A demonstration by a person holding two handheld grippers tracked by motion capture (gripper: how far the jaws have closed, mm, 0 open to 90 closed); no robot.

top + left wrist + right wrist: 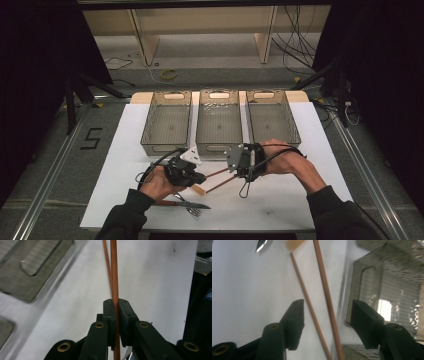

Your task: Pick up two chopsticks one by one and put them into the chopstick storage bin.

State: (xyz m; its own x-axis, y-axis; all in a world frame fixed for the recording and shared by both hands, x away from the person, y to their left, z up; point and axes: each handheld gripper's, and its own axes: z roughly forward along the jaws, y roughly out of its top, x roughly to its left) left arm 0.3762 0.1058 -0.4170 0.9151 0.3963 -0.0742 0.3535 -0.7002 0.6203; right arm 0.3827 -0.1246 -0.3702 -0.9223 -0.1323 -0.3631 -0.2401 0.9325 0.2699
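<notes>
Chopsticks (218, 179) lie just before the middle basket (218, 122): left gripper (116, 315) clamps one, right gripper (327, 323) gapes around both. Close squarely, lifting both level.

Chopstick (114, 272) ends cut off at top and bottom edges in left gripper view. Knife (262, 244) blade cut by top edge in right gripper view. Fork (189, 205) handle partly hidden under left hand (159, 184).
</notes>
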